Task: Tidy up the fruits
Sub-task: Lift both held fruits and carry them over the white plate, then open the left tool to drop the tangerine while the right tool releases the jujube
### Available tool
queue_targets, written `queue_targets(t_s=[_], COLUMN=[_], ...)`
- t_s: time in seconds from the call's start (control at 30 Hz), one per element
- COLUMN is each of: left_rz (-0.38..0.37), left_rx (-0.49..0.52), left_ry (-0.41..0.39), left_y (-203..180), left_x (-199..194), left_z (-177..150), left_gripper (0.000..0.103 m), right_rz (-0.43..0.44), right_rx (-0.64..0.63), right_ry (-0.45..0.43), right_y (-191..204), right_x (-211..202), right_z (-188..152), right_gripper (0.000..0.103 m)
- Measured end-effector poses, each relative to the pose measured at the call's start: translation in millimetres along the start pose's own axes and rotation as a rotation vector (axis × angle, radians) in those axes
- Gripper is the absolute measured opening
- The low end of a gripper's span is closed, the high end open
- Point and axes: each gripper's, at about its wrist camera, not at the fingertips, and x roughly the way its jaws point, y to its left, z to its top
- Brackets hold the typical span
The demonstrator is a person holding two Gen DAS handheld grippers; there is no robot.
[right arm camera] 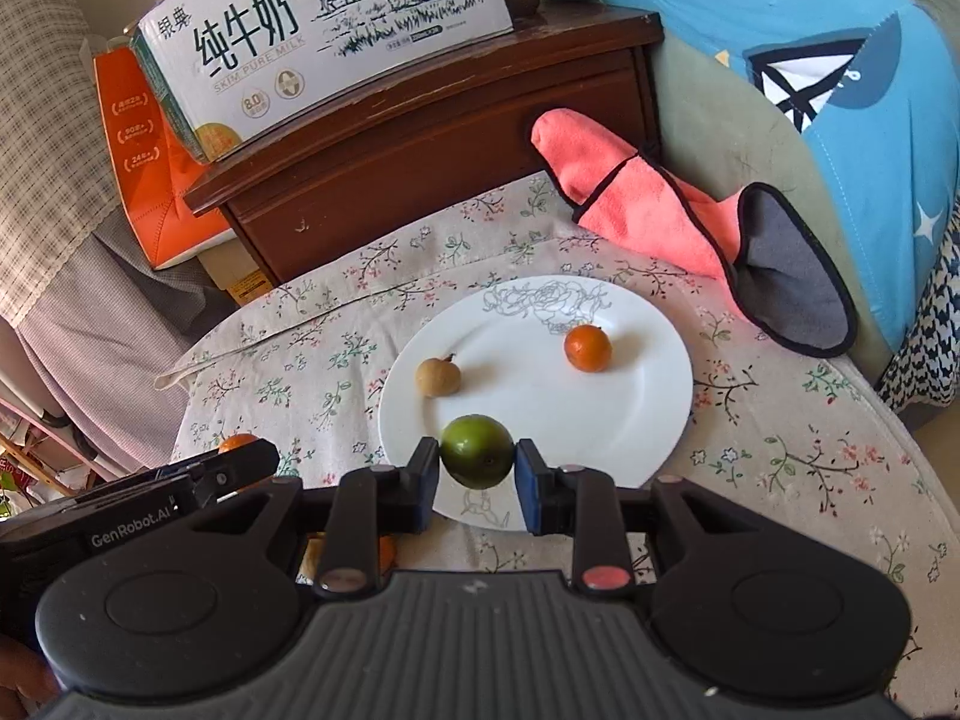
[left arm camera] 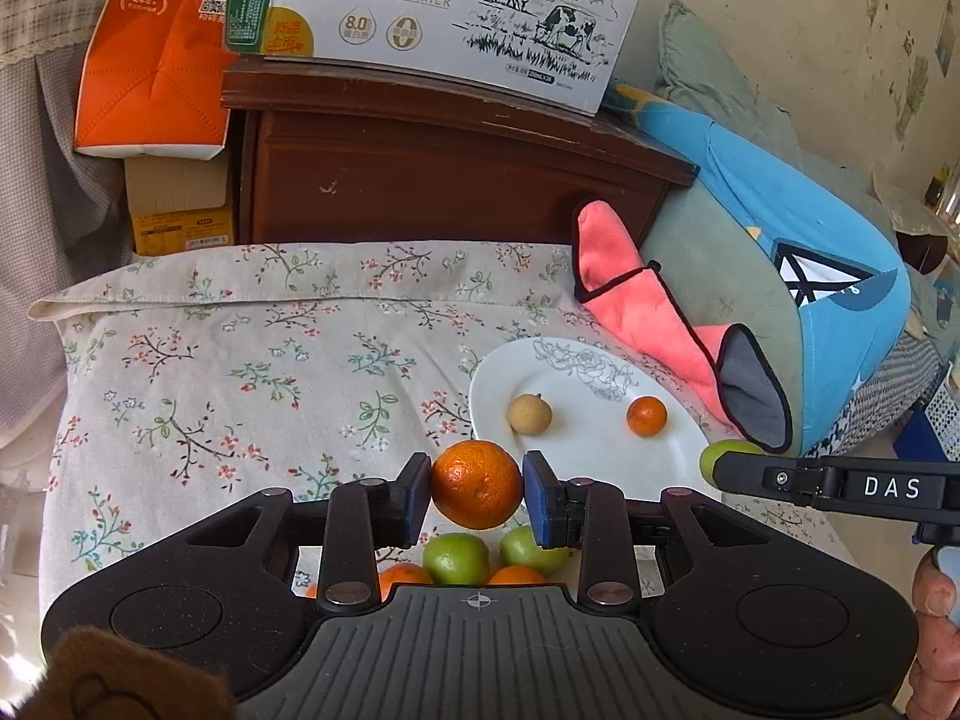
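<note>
**Two fruits in the air, one plate waiting**

The left gripper (left arm camera: 477,489) is holding an orange mandarin (left arm camera: 477,485) clamped between its two blue pads, above the flowered cloth (left arm camera: 240,360) and just before the near rim of the white plate (left arm camera: 576,444). The right gripper (right arm camera: 477,468) is squeezing a green fruit (right arm camera: 477,450) in the same way, over the near edge of the plate. On the plate a small mandarin (right arm camera: 587,348) and a brown longan (right arm camera: 438,377) are already lying, well apart from each other.

To do this step well, the person is probably needing to bring each fruit low over a bare part of the plate before the fingers are letting go, because round fruits are rolling easily on smooth porcelain. The bare middle of the plate seems the safest place.

Under the left gripper more green fruits (left arm camera: 456,558) and orange ones are waiting on the cloth. The two grippers are working close together, so they could be bumping each other. The pink cloth (right arm camera: 630,210) is lying beyond the plate, not in the way. The wooden cabinet (left arm camera: 444,180) with the milk carton (left arm camera: 444,12) is standing well behind.
</note>
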Motion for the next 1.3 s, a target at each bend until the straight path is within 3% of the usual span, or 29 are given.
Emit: queue_targets(t_s=[0.57,1.3], left_rz=[-0.084,-0.084], left_rx=[0.102,0.155], left_ry=[0.049,0.091], left_y=[-41,-62], left_x=[69,119], left_z=[22,18], left_gripper=[0.030,0.030], right_rz=[-0.017,-0.066], right_rx=[0.065,0.037], right_ry=[-0.056,0.006], right_y=[-27,-36], right_x=[62,129], right_z=[54,61], right_gripper=[0.027,0.027])
